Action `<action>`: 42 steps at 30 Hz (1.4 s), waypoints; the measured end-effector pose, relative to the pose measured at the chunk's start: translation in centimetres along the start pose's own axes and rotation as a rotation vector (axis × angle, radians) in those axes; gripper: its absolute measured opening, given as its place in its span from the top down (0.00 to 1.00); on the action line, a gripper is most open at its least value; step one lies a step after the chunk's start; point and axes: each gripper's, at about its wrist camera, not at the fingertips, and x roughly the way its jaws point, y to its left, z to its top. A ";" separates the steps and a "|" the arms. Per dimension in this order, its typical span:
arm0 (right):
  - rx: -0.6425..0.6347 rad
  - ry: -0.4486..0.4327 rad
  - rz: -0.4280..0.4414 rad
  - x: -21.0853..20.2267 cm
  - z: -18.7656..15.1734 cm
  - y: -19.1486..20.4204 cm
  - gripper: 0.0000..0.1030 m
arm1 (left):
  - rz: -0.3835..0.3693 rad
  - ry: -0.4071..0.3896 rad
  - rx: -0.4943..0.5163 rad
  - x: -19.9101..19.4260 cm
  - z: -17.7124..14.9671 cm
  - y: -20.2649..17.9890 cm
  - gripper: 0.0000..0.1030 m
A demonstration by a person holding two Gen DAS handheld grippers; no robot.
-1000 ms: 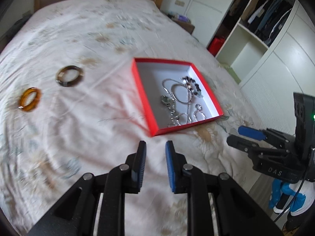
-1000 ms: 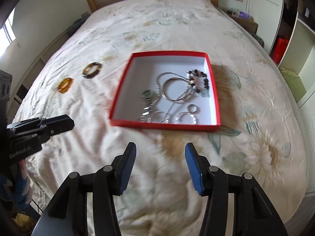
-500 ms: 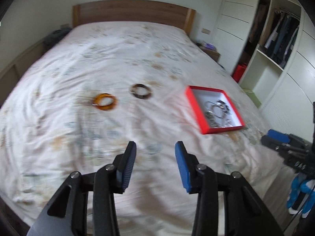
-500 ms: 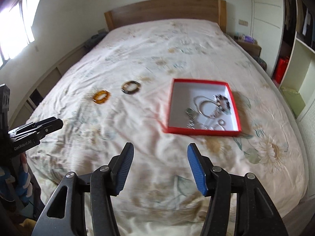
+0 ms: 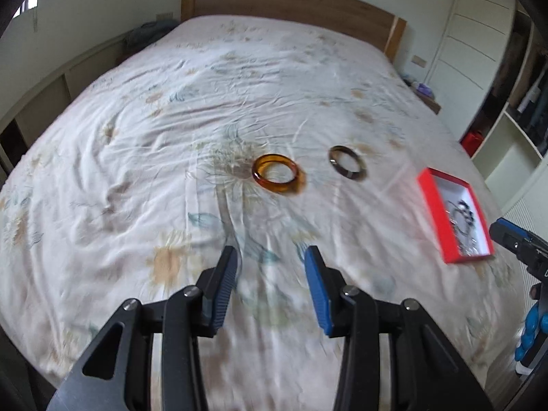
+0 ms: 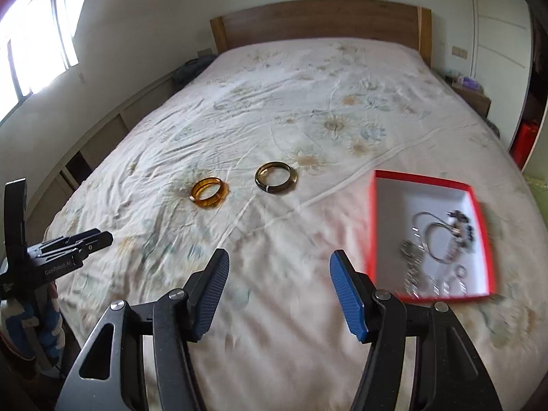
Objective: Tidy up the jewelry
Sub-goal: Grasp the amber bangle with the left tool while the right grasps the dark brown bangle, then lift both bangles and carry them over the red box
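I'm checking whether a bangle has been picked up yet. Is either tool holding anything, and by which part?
Nothing is held. The left tool and right tool are both open and empty; the amber bangle and dark bangle lie on the bed.

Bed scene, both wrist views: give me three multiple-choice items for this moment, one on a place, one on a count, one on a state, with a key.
1. Where does the amber bangle lie?
A. inside the red box
B. on the bedspread, beside the dark bangle
C. between the left gripper's pads

2. How many bangles lie loose on the bedspread, outside the red box?
A. one
B. two
C. four

3. How does the left gripper stand?
A. open, nothing between its pads
B. shut on the dark bangle
C. shut on a necklace

Key: 1 B, the amber bangle rests on the cloth, apart from the dark bangle and well clear of the box. 2 B, only the amber and the dark one lie outside; the other jewelry is in the box. 3 A, bare bedspread shows in the gap between the pads.
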 end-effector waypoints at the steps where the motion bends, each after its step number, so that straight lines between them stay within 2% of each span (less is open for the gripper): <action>1: 0.003 0.013 -0.001 1.6 0.7 -0.1 0.41 | 0.005 0.008 -0.002 1.5 0.9 0.2 0.62; 9: 0.061 0.089 -0.008 14.6 6.5 -1.7 0.41 | 0.045 0.065 -0.012 13.0 7.4 0.9 0.62; 13: 0.080 0.109 -0.007 19.5 8.5 -2.1 0.42 | 0.074 0.097 -0.001 17.9 9.1 1.5 0.62; 18: 0.075 0.162 -0.022 24.9 9.5 -2.4 0.49 | 0.086 0.135 0.054 22.3 9.2 1.5 0.62; 22: 0.069 0.174 -0.044 27.1 8.8 -2.5 0.53 | 0.100 0.120 0.106 23.3 9.0 0.9 0.63; 23: 0.064 0.169 -0.053 27.3 8.7 -2.4 0.55 | 0.102 0.113 0.111 23.3 9.0 0.8 0.66; 24: 0.055 0.164 -0.063 27.4 8.6 -2.3 0.60 | 0.111 0.097 0.119 23.4 9.0 0.7 0.75; 25: 0.042 0.161 -0.076 27.5 8.5 -2.2 0.63 | 0.125 0.088 0.125 23.4 9.1 0.5 0.80; 26: 0.024 0.158 -0.094 27.6 8.6 -2.0 0.75 | 0.133 0.082 0.129 23.5 9.1 0.5 0.87; 27: 0.013 0.155 -0.103 27.5 8.6 -2.0 0.86 | 0.143 0.078 0.129 23.5 9.0 0.4 0.89; 28: 0.005 0.151 -0.109 27.3 8.8 -1.9 0.92 | 0.147 0.073 0.123 23.3 9.0 0.4 0.90; 35: -0.006 0.080 -0.104 22.1 8.6 -1.2 0.92 | 0.153 0.040 0.071 20.0 9.0 0.0 0.92; 42: 0.004 -0.013 -0.093 13.6 7.5 -2.1 0.92 | 0.120 -0.009 0.103 14.2 8.1 -3.9 0.92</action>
